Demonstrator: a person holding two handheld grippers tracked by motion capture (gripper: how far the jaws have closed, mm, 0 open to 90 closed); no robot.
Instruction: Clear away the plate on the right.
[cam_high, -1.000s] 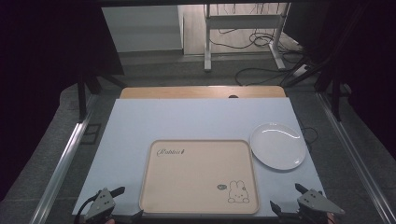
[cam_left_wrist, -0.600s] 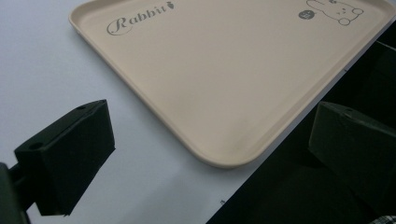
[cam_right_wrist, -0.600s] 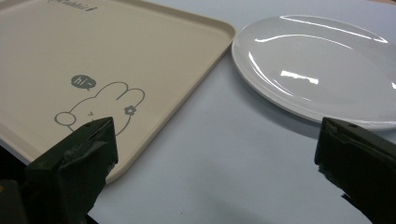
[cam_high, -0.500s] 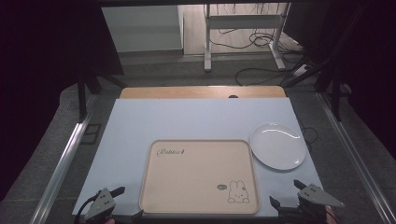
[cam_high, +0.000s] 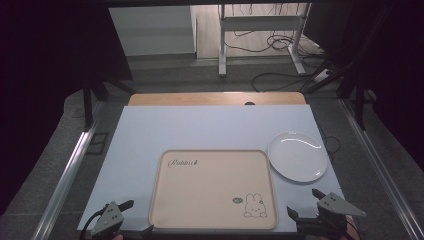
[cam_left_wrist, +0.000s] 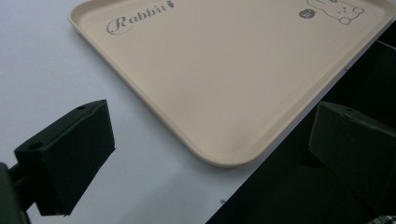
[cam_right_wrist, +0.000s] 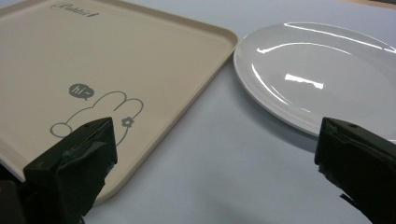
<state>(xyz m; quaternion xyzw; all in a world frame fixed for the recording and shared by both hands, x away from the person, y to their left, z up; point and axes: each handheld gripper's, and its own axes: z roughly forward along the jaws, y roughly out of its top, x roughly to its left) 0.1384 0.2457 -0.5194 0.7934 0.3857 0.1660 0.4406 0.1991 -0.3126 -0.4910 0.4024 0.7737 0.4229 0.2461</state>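
Now you hold both grippers low at the bottom edge of the high view, and both have their jaws spread wide, grasping nothing. Your left gripper (cam_high: 127, 218) is at the lower left of the frame, just beside the near left corner of the tray (cam_high: 210, 200). Your right gripper (cam_high: 306, 205) is at the lower right, between the tray's near right corner and the plate (cam_high: 298, 156).

The tray is a beige rectangle with rounded corners and a low raised rim; its surface looks smooth and matte, like plastic. It carries a printed word "Rabbit" at its upper left and a small line drawing of a rabbit at its lower right. Nothing lies in it.

The plate is white, round, shallow and glossy, with bright reflections on it. It sits in the right part of the frame, just beside the tray's far right corner, and it holds nothing.

Both rest on the pale blue, flat top of the desk (cam_high: 200, 130).
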